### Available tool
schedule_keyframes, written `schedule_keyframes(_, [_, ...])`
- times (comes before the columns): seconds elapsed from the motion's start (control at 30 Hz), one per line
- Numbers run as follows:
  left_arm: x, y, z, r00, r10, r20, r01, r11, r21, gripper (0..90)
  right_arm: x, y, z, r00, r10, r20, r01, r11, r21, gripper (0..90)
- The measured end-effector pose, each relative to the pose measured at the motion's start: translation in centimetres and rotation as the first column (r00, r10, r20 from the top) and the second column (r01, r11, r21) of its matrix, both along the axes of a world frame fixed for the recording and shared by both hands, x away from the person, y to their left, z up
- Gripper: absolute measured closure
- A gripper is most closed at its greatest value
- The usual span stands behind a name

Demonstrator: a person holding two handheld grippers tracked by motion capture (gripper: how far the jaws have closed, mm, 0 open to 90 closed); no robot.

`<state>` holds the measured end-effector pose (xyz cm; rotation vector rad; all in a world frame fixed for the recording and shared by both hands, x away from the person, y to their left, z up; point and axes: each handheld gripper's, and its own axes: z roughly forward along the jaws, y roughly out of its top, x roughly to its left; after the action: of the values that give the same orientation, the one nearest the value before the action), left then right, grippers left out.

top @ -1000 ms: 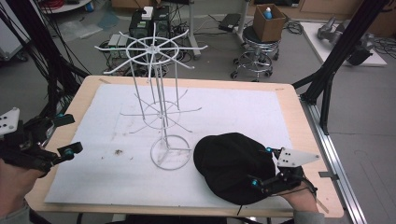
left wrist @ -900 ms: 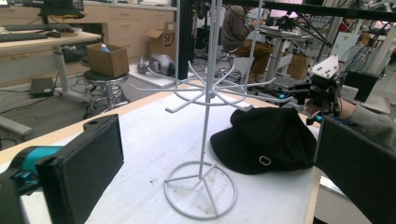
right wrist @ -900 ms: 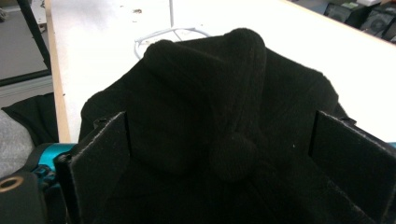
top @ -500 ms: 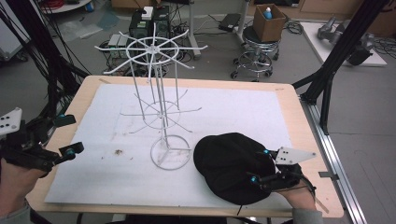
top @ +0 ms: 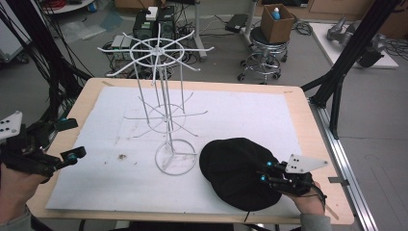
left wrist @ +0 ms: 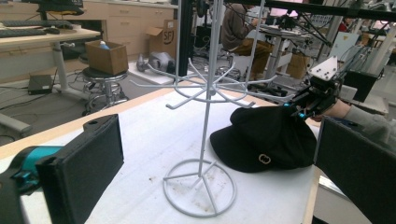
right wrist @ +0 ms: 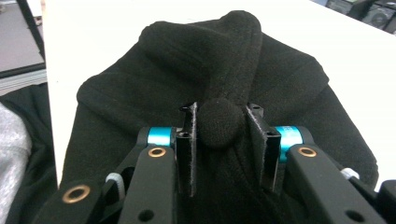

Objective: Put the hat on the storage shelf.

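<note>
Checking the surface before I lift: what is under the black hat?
The black hat lies on the white sheet that covers the table. Whatever sits beneath its crown is hidden.

The right gripper (top: 269,172) had just closed, its fingers (right wrist: 187,149) pinching a fold of the black hat (top: 235,168). The left gripper (top: 71,139) hovered with fingers spread wide apart

Hidden and cropped parts around the black cap (top: 238,171)

The right gripper (top: 267,172) covers the cap's near-right part; the white wire rack (left wrist: 205,88) beside the cap loses its top at the upper edge in the left gripper view.
</note>
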<state>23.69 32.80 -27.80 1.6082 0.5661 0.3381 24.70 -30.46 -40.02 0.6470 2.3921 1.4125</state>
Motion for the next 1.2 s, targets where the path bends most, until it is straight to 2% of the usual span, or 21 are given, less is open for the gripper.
schedule_keyframes(0.37, [0.0,-0.1,0.0,1.0,-0.006,0.002,0.006,1.0,0.002,1.7,0.0,-0.1,0.4,0.9996,0.027,0.001,-0.027,0.9995,0.013,69.8])
schedule_keyframes(0.53, [0.0,0.0,0.1,0.9999,-0.01,-0.003,0.01,0.9999,-0.003,1.7,0.1,-0.1,1.3,0.9988,0.049,0.003,-0.049,0.9984,0.03,70.1])
schedule_keyframes(0.57, [-0.1,0.0,0.1,0.9997,-0.022,-0.006,0.022,0.9996,-0.016,1.7,0.1,-0.2,1.8,0.9983,0.057,0.009,-0.057,0.9971,0.049,70.2])
schedule_keyframes(0.63, [-0.2,0.0,0.2,0.9996,-0.029,-0.001,0.029,0.9992,-0.026,1.7,0.1,-0.3,2.0,0.998,0.061,0.017,-0.062,0.9965,0.055,70.3])
schedule_keyframes(0.73, [-0.1,0.1,0.1,0.9998,-0.02,0.0,0.02,0.9997,-0.014,1.7,0.2,-0.1,2.8,0.9969,0.074,0.03,-0.075,0.9958,0.053,70.5])
schedule_keyframes(0.87, [0.1,0.4,-0.1,0.9998,-0.011,-0.014,0.011,0.9997,-0.022,1.7,0.0,0.2,4.6,0.9949,0.088,0.049,-0.091,0.9946,0.051,70.6])
schedule_keyframes(0.9, [0.2,0.4,-0.1,0.9997,-0.017,-0.017,0.016,0.9995,-0.028,1.7,0.0,0.2,4.6,0.9949,0.088,0.049,-0.091,0.9946,0.051,70.6])
schedule_keyframes(0.97, [0.1,0.4,-0.1,0.9997,-0.02,-0.012,0.019,0.9993,-0.033,1.7,0.0,0.2,5.4,0.9937,0.095,0.06,-0.099,0.9935,0.057,70.6])
schedule_keyframes(1.2, [0.1,0.3,-0.2,0.9997,-0.017,-0.016,0.016,0.9996,-0.024,1.7,-0.6,-0.1,9.4,0.9877,0.114,0.107,-0.119,0.9921,0.041,70.7])
